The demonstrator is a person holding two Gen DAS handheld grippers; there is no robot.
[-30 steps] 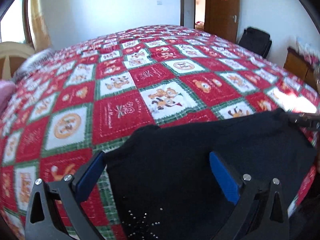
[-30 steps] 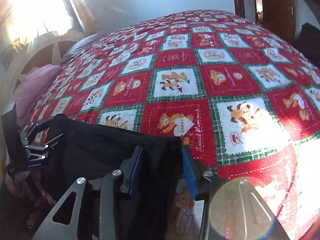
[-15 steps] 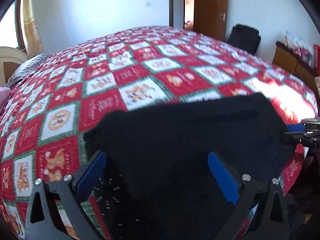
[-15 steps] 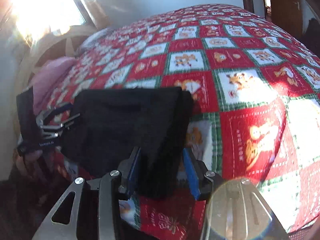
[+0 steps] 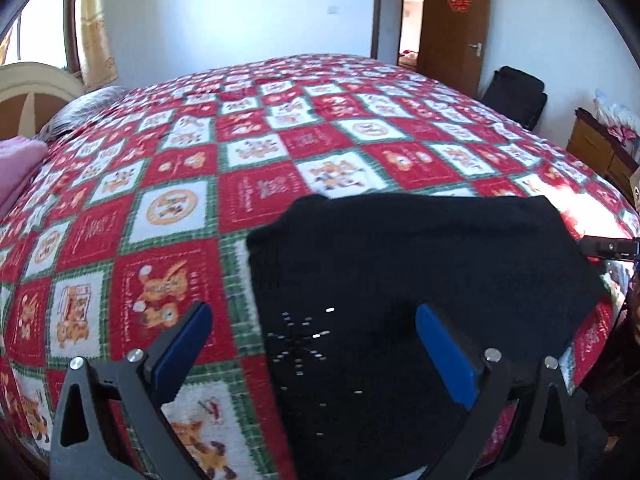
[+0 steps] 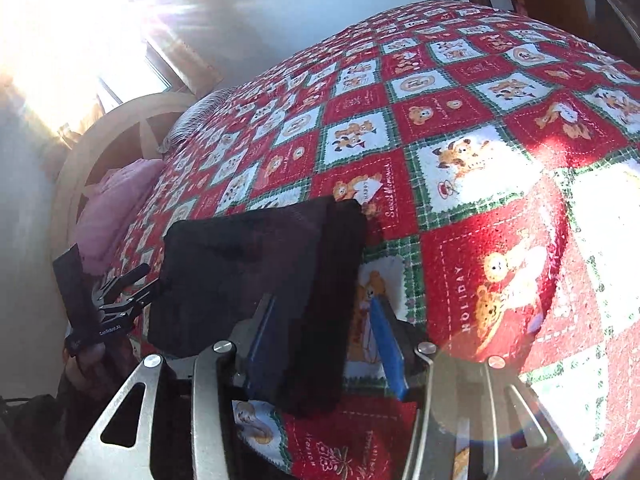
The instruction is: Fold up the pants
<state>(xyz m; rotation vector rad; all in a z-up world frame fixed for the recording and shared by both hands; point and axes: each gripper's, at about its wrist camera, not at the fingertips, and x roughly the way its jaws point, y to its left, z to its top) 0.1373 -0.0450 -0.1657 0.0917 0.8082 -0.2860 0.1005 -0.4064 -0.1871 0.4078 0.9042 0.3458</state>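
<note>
The black pants (image 5: 420,280) lie folded into a compact bundle on the near edge of the bed; small silver studs show on the fabric. My left gripper (image 5: 312,340) hovers over their left part with jaws wide open and nothing between the pads. In the right wrist view the pants (image 6: 260,264) lie flat, and my right gripper (image 6: 324,340) straddles their right edge with jaws parted and the blue pads not pressing the cloth. The left gripper shows there at the left (image 6: 116,304); the right gripper's tip shows in the left view (image 5: 608,248).
A red, white and green patchwork quilt (image 5: 280,160) covers the bed. A pink pillow (image 6: 116,208) and the wooden headboard (image 6: 120,128) are at the left. A black bag (image 5: 516,96), a wooden door (image 5: 456,20) and a wooden cabinet (image 5: 596,152) stand beyond the bed.
The pants bundle went from held up in the right gripper to lying flat on the quilt. The right jaws have opened off the cloth. The left gripper has drawn back and shifted left.
</note>
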